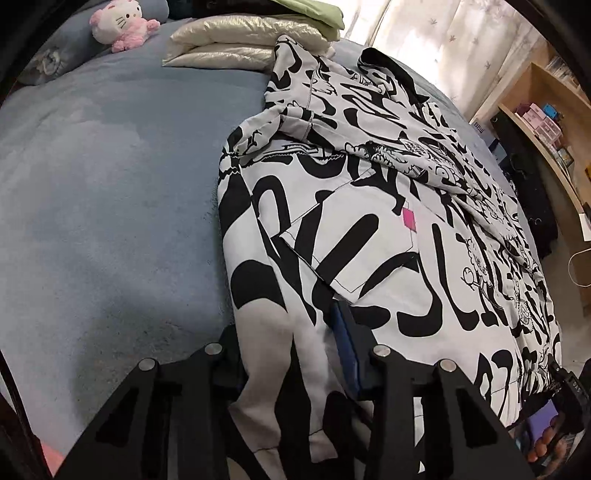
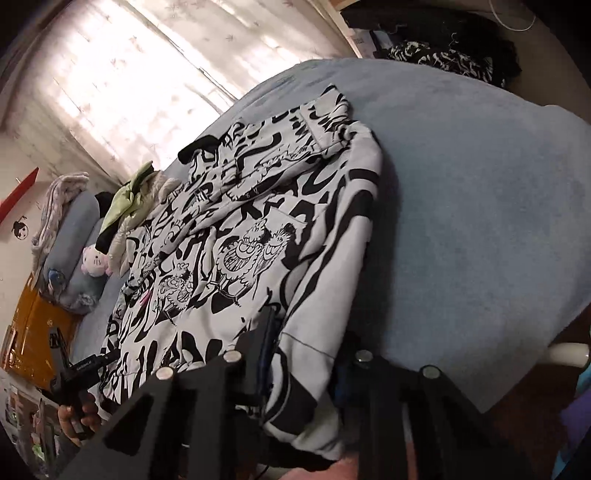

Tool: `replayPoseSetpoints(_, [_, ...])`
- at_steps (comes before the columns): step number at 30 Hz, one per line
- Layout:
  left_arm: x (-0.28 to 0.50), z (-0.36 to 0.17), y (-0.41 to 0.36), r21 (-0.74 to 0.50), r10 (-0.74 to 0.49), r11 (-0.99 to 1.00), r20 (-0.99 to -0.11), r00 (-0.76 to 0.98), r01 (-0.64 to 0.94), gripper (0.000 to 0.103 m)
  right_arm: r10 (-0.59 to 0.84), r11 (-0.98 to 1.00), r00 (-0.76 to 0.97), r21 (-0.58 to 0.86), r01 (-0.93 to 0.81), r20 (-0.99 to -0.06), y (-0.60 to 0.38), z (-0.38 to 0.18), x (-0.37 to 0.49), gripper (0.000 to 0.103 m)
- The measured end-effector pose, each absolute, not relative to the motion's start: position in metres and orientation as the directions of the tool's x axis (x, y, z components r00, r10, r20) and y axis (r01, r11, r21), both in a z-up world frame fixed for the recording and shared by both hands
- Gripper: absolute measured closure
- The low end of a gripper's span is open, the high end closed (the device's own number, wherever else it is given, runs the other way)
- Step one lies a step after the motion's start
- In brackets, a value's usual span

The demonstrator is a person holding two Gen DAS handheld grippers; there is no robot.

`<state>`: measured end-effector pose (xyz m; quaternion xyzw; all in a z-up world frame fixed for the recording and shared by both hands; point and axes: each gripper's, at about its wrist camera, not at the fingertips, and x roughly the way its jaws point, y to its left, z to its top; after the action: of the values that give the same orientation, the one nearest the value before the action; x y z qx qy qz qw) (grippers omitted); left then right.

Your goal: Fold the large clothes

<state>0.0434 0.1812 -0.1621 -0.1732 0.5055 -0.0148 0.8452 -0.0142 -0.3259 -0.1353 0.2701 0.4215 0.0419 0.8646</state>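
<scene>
A large black-and-white printed jacket (image 1: pixel 369 221) (image 2: pixel 240 240) lies spread on a blue-grey bed cover (image 1: pixel 110 221) (image 2: pixel 461 184), its sleeves folded in over the body. My left gripper (image 1: pixel 291 354) is shut on the near hem at one corner, with pale cloth bunched between its fingers. My right gripper (image 2: pixel 304 350) is shut on the hem at the other near corner, a thick fold of cloth pressed between its pads. Each gripper also shows in the other's view, held in a hand: the right gripper (image 1: pixel 569 387) and the left gripper (image 2: pixel 74 369).
A pink-and-white plush toy (image 1: pixel 118 22) (image 2: pixel 94 262), a folded cream padded garment (image 1: pixel 236 40) and green cloth (image 1: pixel 314 11) lie at the bed's far end. A wooden shelf (image 1: pixel 546 122) and curtained window (image 2: pixel 129 74) border the bed. Dark clothes (image 2: pixel 443 51) are piled beyond it.
</scene>
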Motion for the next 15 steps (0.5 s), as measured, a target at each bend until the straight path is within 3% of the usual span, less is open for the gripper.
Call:
replayPoseSetpoints(2, [0.045,-0.165,0.18,-0.319,-0.214,0.937,-0.849,0.482,-0.146,0.055,0.315,0.836,0.627,0.521,0.172,-0.712,-0.327,-0.141,-0.009,0.076])
replayPoseSetpoints(6, [0.046,-0.168,0.169,-0.262,-0.175,0.959,-0.852,0.493,-0.112,0.056,0.301,0.844,0.621,0.505,0.18,-0.723,-0.324,-0.148,-0.007,0.075])
replayPoseSetpoints(7, [0.045,-0.168,0.166,-0.248,-0.166,0.963,-0.851,0.499,-0.102,0.062,0.297,0.845,0.624,0.503,0.181,-0.723,-0.323,-0.149,-0.006,0.076])
replayPoseSetpoints(8, [0.045,-0.168,0.165,-0.242,-0.163,0.966,-0.849,0.503,-0.095,0.079,0.289,0.845,0.626,0.501,0.189,-0.724,-0.322,-0.149,-0.006,0.078])
replayPoseSetpoints(10, [0.046,-0.166,0.161,-0.208,-0.121,0.971,-0.853,0.507,-0.119,0.088,0.278,0.844,0.629,0.497,0.201,-0.726,-0.321,-0.148,-0.005,0.082])
replayPoseSetpoints(15, [0.039,-0.16,0.166,-0.237,-0.093,0.948,-0.848,0.521,-0.215,0.095,0.264,0.849,0.647,0.491,0.196,-0.715,-0.322,-0.132,-0.007,0.089])
